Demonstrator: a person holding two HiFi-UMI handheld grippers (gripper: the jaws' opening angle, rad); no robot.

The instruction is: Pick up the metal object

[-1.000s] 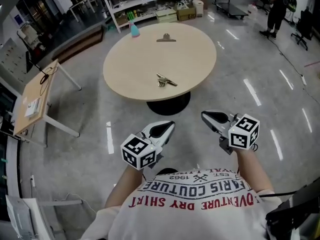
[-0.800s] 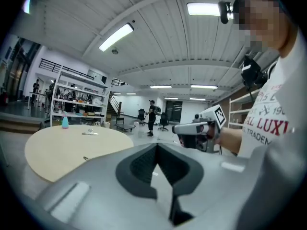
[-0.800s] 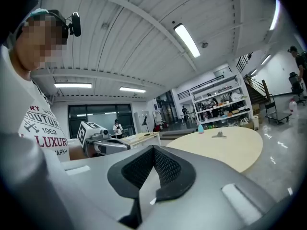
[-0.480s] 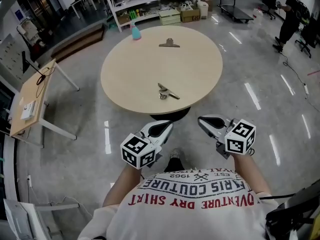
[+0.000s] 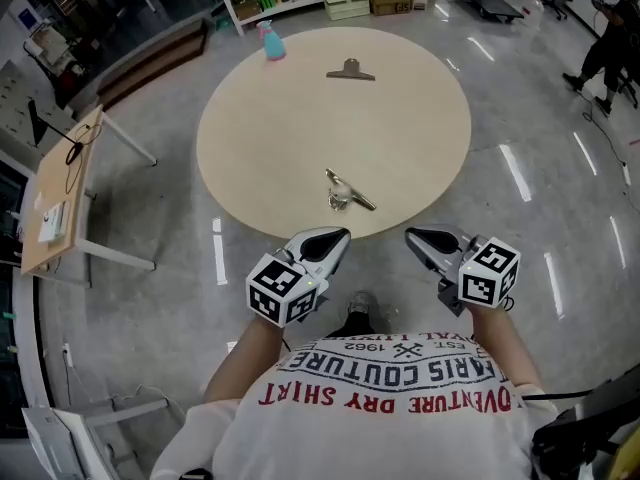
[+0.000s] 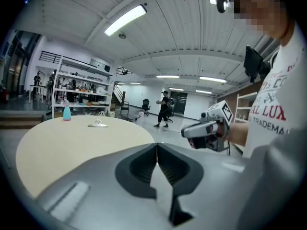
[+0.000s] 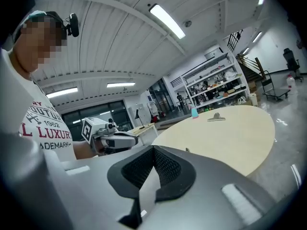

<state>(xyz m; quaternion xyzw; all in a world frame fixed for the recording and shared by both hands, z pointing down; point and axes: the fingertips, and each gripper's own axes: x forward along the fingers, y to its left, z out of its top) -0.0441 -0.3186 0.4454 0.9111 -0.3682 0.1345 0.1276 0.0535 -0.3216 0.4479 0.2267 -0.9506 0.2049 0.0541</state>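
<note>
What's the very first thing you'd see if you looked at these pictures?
The big round tan table fills the middle of the head view, with a shiny metal object lying near its close edge. Just short of it, the left gripper and right gripper point at the table, fingers shut and empty. A blue spray bottle stands at the far edge.

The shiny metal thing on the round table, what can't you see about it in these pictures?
- Head view: the metal object is too small to tell what it is.
- Left gripper view: the left gripper's own grey body hides it.
- Right gripper view: the right gripper's body covers all but maybe a tiny tip.
</note>
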